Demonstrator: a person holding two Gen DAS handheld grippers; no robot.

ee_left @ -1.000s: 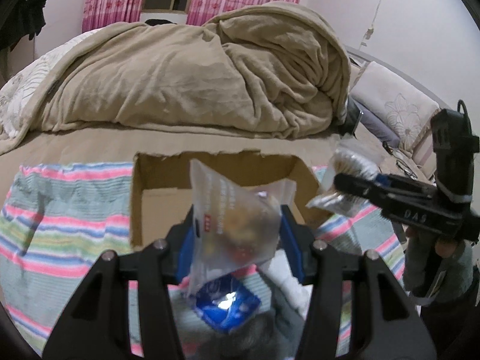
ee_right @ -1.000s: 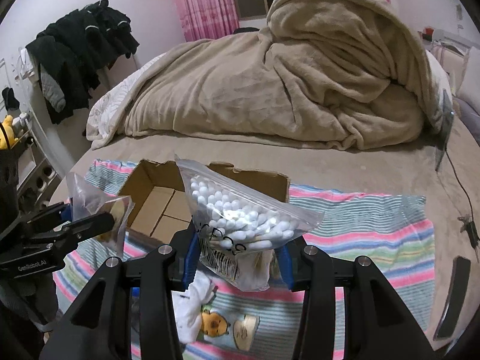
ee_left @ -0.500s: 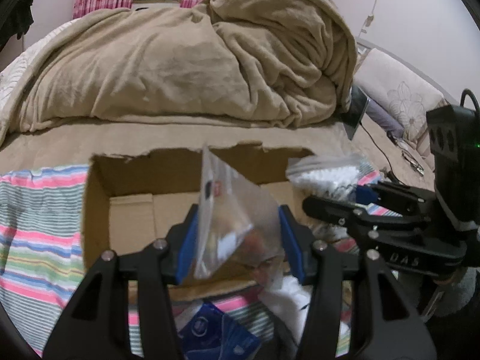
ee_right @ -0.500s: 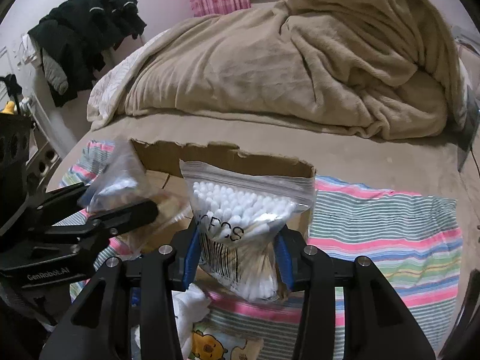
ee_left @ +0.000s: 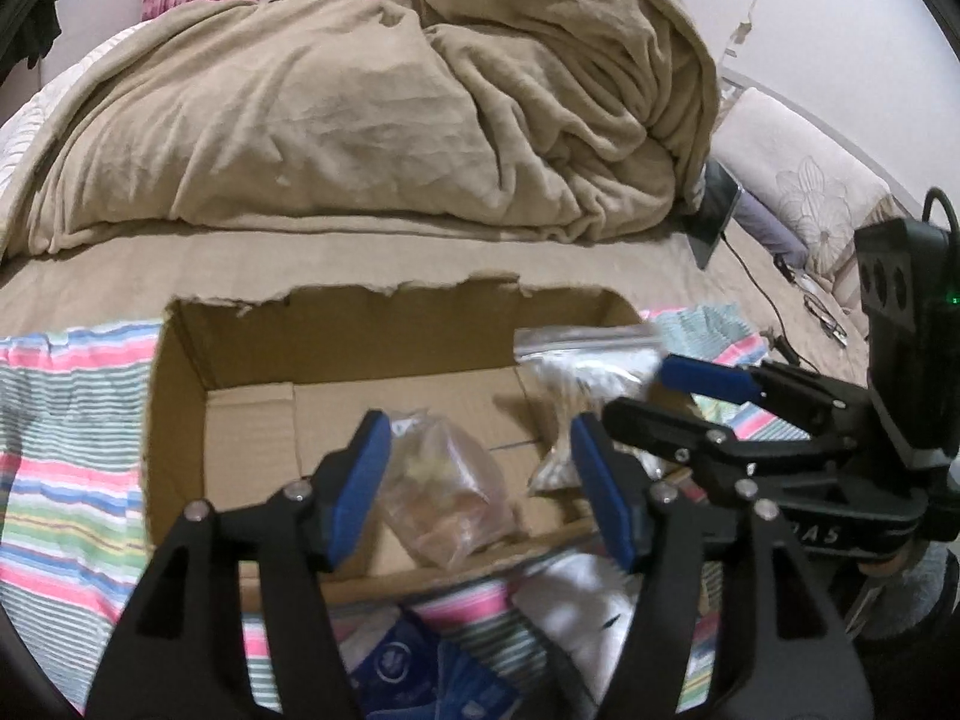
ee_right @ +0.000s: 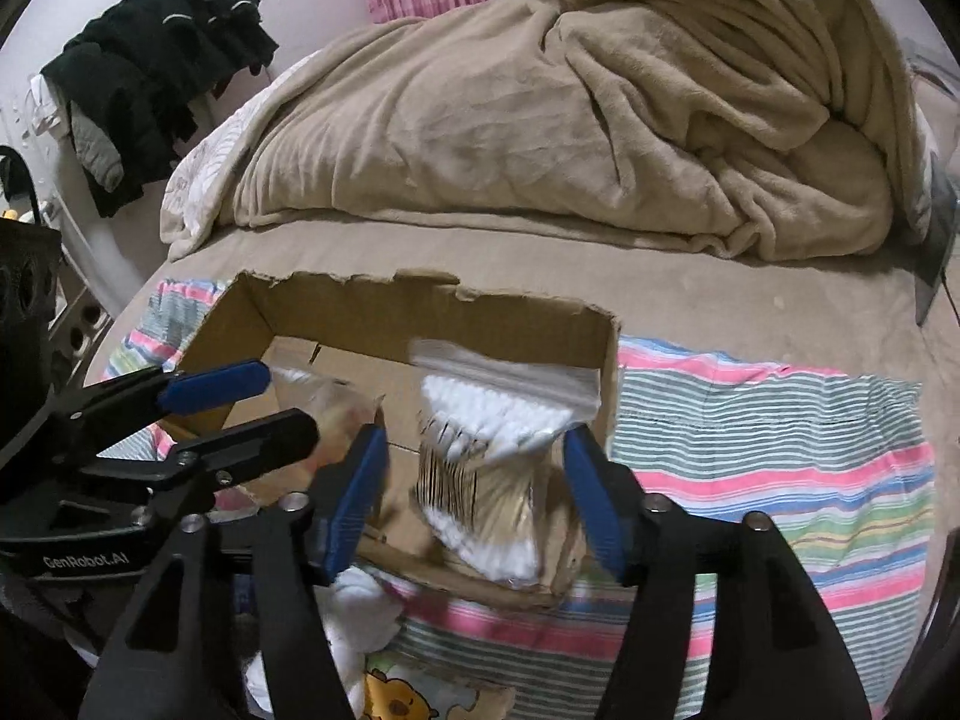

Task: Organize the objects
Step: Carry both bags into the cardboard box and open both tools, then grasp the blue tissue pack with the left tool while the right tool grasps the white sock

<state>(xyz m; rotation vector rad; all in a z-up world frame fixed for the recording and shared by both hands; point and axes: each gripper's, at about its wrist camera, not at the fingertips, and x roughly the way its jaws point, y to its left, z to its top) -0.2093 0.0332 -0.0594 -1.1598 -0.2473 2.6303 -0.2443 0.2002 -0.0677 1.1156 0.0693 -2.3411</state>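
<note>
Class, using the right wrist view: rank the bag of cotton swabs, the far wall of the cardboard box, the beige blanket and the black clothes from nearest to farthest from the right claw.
1. Bag of cotton swabs: between the opening right claw pads, untouched, in the box.
2. Far wall of the cardboard box: just beyond.
3. Beige blanket: heaped behind the box.
4. Black clothes: upper left, by the wall.

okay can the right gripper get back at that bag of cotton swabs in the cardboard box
Probably yes. The right gripper, its jaws opening, hangs over the cardboard box with the bag of cotton swabs loose between its pads. Nothing covers it; the left gripper sits off to the side.
</note>
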